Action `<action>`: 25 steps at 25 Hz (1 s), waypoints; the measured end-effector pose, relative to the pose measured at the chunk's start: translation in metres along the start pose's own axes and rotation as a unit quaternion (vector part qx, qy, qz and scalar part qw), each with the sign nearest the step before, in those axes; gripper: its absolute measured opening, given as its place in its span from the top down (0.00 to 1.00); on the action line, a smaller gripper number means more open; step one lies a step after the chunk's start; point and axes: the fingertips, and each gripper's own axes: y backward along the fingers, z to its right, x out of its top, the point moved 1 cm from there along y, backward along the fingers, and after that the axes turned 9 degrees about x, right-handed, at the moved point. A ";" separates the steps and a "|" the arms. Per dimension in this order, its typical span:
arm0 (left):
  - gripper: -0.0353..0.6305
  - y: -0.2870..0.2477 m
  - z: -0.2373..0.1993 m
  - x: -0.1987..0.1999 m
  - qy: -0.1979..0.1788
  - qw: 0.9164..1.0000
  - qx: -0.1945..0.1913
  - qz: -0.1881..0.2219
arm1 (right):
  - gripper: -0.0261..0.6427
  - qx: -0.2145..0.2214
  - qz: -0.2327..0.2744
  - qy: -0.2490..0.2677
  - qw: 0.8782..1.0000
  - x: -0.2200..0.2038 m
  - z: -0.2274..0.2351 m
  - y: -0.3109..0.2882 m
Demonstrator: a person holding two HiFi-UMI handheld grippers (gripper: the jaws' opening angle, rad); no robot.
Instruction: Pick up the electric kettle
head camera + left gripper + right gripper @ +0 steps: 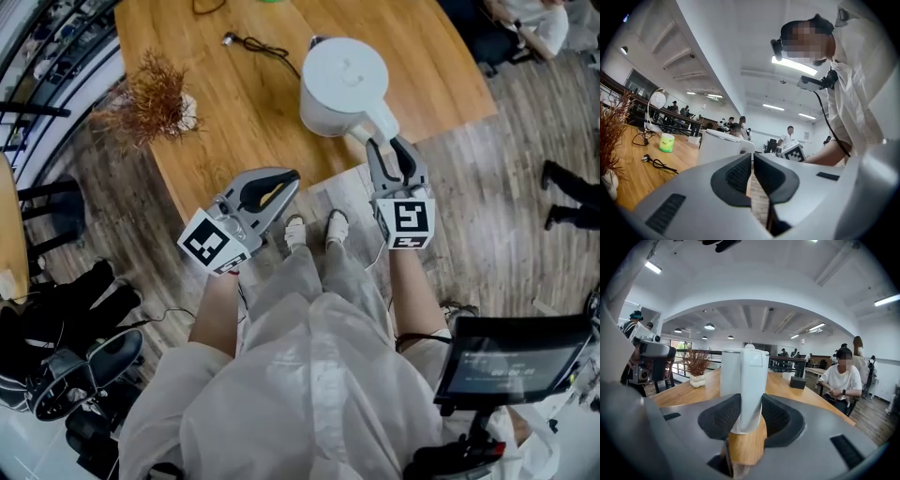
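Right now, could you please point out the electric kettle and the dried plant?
electric kettle (pixel 344 77), head view, centre of its lid.
dried plant (pixel 150 94), head view, middle of its twigs.

wooden table (pixel 234 122) | dried plant (pixel 150 94) at its edge | black cable (pixel 262 45) on it

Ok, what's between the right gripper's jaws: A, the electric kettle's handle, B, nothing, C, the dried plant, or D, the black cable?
A: the right gripper view shows the electric kettle's handle standing between the jaws of the right gripper, touching both.
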 end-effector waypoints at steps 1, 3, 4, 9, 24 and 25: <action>0.94 -0.001 0.003 -0.001 0.000 1.000 -0.002 -0.001 | 0.74 0.004 0.001 0.002 1.000 -0.001 0.009 0.001; 0.94 -0.003 0.006 -0.001 0.001 1.000 -0.004 -0.002 | 0.74 0.020 0.007 0.013 1.000 0.001 0.027 0.000; 0.94 -0.005 0.006 -0.002 0.001 1.000 -0.004 -0.003 | 0.74 0.030 0.007 0.020 0.999 0.002 0.036 -0.002; 0.94 -0.010 0.002 -0.008 0.005 1.000 -0.004 -0.009 | 0.74 0.084 -0.002 0.054 0.995 0.004 0.075 -0.017; 0.94 -0.053 -0.036 -0.028 0.003 1.000 0.007 -0.017 | 0.74 0.193 0.063 0.027 0.979 0.011 0.113 -0.042; 0.94 -0.058 -0.041 -0.028 0.000 1.000 0.010 -0.015 | 0.74 0.205 0.065 0.024 0.976 0.010 0.113 -0.043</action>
